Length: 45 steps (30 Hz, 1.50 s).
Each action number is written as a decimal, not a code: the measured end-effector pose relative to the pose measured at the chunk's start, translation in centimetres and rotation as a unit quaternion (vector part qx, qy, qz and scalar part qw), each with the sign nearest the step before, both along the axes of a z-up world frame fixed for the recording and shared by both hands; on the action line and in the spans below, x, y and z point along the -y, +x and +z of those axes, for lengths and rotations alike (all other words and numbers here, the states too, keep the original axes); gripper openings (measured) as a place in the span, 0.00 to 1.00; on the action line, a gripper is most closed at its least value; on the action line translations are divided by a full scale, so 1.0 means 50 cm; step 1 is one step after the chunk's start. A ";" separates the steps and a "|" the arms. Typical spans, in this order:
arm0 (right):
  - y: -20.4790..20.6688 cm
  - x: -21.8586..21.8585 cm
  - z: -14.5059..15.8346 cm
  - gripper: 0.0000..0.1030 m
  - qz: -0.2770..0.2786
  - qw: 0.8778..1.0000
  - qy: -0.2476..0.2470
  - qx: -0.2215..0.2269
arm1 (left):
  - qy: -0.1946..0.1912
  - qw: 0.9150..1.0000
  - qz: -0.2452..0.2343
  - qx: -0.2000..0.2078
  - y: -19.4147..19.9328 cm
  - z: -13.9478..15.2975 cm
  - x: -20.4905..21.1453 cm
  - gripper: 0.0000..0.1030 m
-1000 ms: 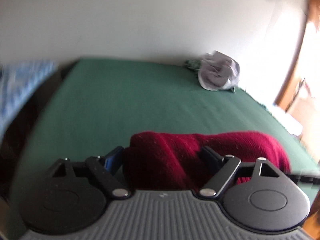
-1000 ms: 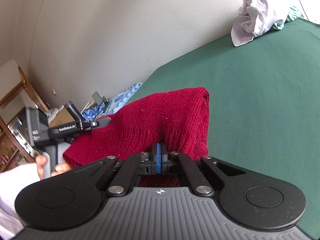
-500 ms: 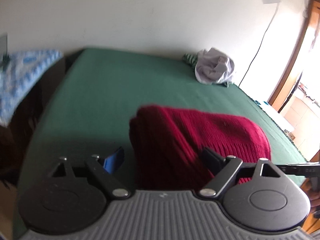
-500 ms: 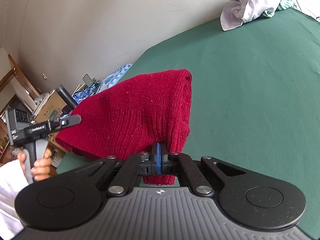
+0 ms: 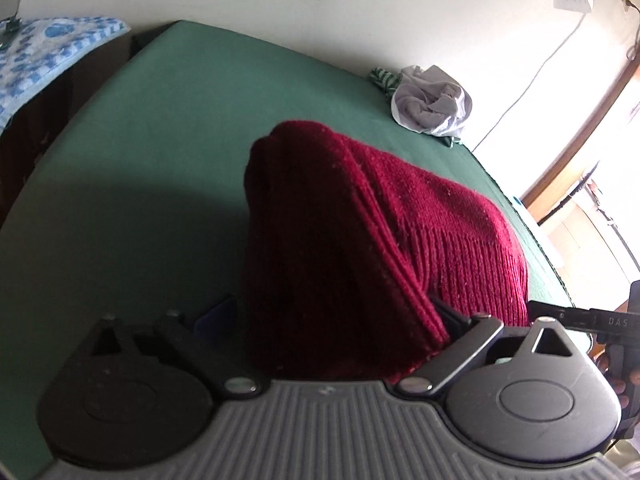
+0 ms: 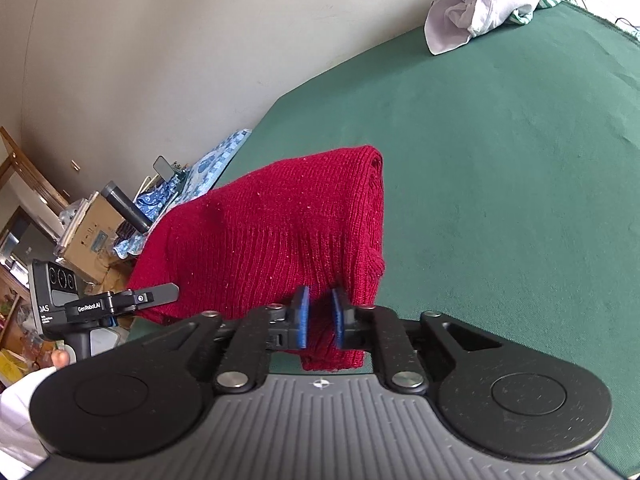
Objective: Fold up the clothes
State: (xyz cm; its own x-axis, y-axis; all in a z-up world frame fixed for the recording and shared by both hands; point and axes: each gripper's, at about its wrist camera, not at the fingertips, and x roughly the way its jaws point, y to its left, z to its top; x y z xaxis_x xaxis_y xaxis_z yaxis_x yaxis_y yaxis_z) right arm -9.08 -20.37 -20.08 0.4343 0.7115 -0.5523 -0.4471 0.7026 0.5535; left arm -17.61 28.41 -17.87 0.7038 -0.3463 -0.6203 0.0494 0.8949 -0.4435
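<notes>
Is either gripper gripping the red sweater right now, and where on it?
Neither grips it firmly. The right gripper has just been opening; the red sweater hem sits between its parted pads. The left gripper has opened wide around the other edge.

Your right gripper was pinched shut on the folded dark red knitted sweater. Its blue pads have just been opening, with the knit between them. Your left gripper has opened wider too, and the sweater looks bigger and closer there.
</notes>
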 end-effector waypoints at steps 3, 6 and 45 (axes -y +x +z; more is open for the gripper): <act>-0.002 0.000 0.002 0.19 -0.004 1.000 0.000 0.000 | -0.008 1.000 -0.007 -0.001 0.005 0.001 -0.007 0.98; -0.005 0.003 0.005 0.23 -0.012 1.000 0.005 0.001 | -0.032 0.999 -0.004 -0.007 0.005 -0.002 -0.019 0.99; 0.167 -0.012 -0.051 0.69 0.046 0.980 0.090 -0.172 | -0.089 0.990 -0.089 -0.058 0.109 -0.019 -0.043 0.99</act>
State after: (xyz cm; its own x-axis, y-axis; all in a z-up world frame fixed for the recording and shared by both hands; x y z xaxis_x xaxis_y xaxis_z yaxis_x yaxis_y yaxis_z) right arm -0.74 -19.79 -22.65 0.1738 0.8384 -0.5165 -0.2701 0.5450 0.7937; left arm -12.14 30.54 -18.82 0.5494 -0.5689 -0.6119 0.1387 0.7843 -0.6047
